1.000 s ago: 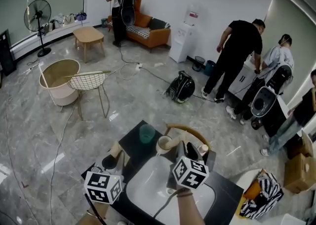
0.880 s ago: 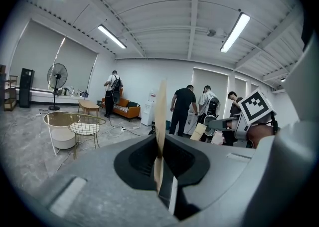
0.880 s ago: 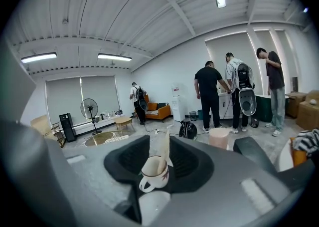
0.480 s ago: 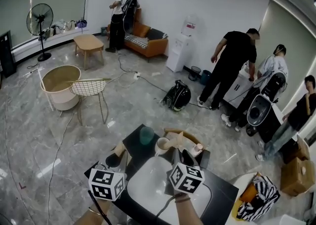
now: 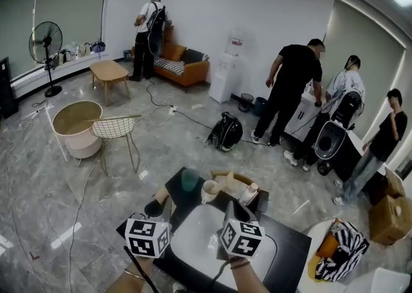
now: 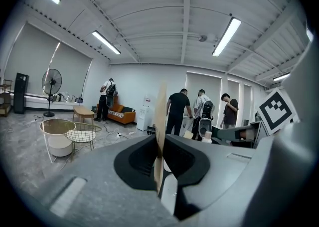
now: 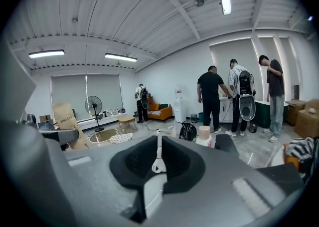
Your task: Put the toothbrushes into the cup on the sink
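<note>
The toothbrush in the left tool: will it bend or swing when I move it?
The toothbrush is a thin, straight tan stick, so probably stiff and light. The left tool pinches it low, with much of it standing free, so it could pivot.

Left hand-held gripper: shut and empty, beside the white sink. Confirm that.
Not empty. The left hand-held gripper is shut on a thin tan toothbrush, clamped between its jaws, as the left gripper view shows. It is beside the white sink.
</note>
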{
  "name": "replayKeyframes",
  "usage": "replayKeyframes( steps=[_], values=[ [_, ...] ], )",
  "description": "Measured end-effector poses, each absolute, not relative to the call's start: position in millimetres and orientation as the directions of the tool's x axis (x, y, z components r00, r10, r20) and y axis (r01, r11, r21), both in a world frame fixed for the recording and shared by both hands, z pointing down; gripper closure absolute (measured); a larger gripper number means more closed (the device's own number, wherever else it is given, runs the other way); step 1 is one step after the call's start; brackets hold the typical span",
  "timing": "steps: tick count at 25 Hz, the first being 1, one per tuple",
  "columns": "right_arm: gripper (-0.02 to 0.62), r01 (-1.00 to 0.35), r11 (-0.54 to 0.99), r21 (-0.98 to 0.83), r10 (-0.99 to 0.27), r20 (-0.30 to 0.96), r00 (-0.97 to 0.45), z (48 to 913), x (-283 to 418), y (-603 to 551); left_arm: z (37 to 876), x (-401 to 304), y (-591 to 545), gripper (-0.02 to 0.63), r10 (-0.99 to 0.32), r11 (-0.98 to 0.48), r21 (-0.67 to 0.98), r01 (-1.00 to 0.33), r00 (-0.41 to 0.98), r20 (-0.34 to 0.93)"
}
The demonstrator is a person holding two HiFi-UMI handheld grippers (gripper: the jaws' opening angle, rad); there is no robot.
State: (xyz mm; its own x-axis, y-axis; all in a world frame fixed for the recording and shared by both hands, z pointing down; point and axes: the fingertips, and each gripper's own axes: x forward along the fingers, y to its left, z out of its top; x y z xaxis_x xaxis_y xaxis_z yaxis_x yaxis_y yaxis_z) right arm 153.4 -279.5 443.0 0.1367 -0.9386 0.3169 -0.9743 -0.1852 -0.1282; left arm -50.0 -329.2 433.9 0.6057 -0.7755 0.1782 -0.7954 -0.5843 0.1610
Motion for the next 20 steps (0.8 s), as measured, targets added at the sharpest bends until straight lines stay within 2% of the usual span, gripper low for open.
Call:
replayKeyframes(
  steps=[4,20],
  values=[
    [0.591,-0.975,-0.179,-0.132,-0.943,0.306,0.132,439.7,147.8,-266.8,430.1,-47.6,-322.3,0.569,-0.771,-0.596,0.154,-0.788,0.615,0.167],
    [0.592,-0.974,-0.169,-0.153,-0.947,0.3,0.117,443.9,141.0,-249.6,432.7,-34.7,-314.3,0.569,-0.751,-0.625,0.114,-0.773,0.634,0.184]
  ],
)
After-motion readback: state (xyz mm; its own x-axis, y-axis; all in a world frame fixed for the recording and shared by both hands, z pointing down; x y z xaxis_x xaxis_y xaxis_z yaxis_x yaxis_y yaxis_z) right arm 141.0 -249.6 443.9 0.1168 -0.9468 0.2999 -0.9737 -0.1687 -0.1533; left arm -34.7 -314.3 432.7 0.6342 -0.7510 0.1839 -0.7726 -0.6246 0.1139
